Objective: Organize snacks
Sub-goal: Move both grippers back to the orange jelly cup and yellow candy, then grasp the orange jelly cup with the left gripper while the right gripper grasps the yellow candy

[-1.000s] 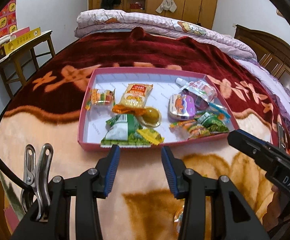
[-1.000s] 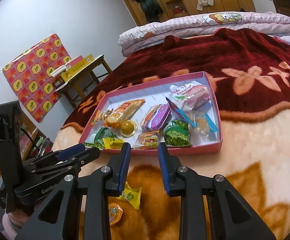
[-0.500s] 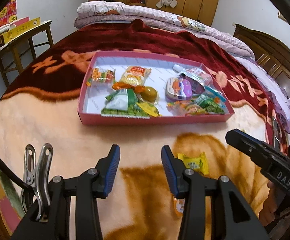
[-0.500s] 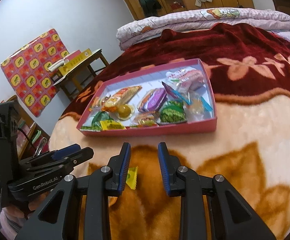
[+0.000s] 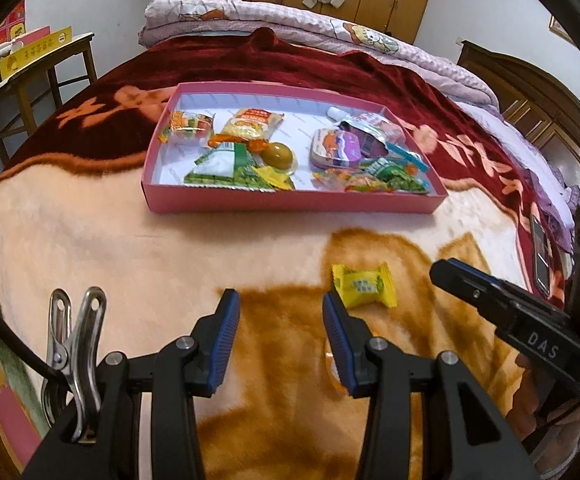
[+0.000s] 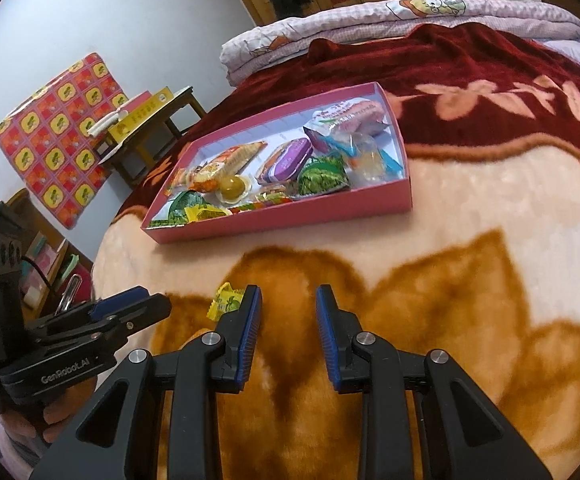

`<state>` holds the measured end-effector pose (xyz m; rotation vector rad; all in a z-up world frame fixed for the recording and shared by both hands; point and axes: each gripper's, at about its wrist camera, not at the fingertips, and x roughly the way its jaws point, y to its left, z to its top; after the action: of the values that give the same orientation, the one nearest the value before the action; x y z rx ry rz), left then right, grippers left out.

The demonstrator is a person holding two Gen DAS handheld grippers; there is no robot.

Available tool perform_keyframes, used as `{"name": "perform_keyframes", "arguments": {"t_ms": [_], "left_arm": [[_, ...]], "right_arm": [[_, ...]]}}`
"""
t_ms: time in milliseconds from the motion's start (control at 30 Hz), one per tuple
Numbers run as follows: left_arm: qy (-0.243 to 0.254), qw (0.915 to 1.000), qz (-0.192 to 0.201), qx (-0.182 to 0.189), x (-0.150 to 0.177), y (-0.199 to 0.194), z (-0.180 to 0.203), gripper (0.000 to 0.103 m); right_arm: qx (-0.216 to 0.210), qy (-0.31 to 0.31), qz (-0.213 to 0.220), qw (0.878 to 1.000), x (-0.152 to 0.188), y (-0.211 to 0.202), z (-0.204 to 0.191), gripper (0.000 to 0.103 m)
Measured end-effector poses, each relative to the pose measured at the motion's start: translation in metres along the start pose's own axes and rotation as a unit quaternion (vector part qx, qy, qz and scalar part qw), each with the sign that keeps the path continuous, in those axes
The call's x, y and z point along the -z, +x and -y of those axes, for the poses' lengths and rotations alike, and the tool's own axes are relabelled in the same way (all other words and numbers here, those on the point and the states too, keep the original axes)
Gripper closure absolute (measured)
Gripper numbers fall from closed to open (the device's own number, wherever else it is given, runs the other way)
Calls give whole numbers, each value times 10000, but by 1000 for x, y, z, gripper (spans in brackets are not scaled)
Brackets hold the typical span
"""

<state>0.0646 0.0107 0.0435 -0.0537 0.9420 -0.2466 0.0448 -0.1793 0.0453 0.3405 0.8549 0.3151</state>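
A pink tray (image 5: pixel 290 205) (image 6: pixel 282 222) lies on the blanket and holds several snack packets. One yellow wrapped candy (image 5: pixel 363 285) (image 6: pixel 225 302) lies loose on the blanket in front of the tray. My left gripper (image 5: pixel 281 300) hangs over the blanket just left of that candy, open, with nothing between its blue pads. My right gripper (image 6: pixel 288 294) is open and empty too, just right of the candy. Behind my left gripper's right finger a small round orange snack (image 5: pixel 333 364) is half hidden.
A plush peach, orange and dark red blanket (image 5: pixel 130 260) covers the bed. A phone (image 5: pixel 541 256) lies near the bed's right edge. A wooden side table (image 6: pixel 150 128) with a yellow box stands left of the bed. Wardrobes line the far wall.
Both grippers have drawn back from the tray and sunk toward the blanket. The tray now sits farther off, and the yellow candy has come into view beside the fingers.
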Motion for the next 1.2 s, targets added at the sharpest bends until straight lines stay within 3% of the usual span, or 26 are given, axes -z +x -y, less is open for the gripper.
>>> {"name": "perform_keyframes", "arguments": {"t_ms": [600,967,1033,1100,1200], "left_arm": [[415,9983,-308,271,25,5,31,58],[713,9971,-248,-43,32,15,45,58],[770,9968,-174,-80,32,14,46,63],[811,9966,-109,-86,32,13,46,74],[781,9969,3,-89,31,10,43,78]], "right_arm": [[32,50,59,10000,3,-12,1,74],[40,56,13,10000,5,-10,2,74],[37,56,14,10000,5,-10,2,74],[40,51,4,10000,5,-9,2,74],[35,47,-31,10000,6,-5,1,74]]}}
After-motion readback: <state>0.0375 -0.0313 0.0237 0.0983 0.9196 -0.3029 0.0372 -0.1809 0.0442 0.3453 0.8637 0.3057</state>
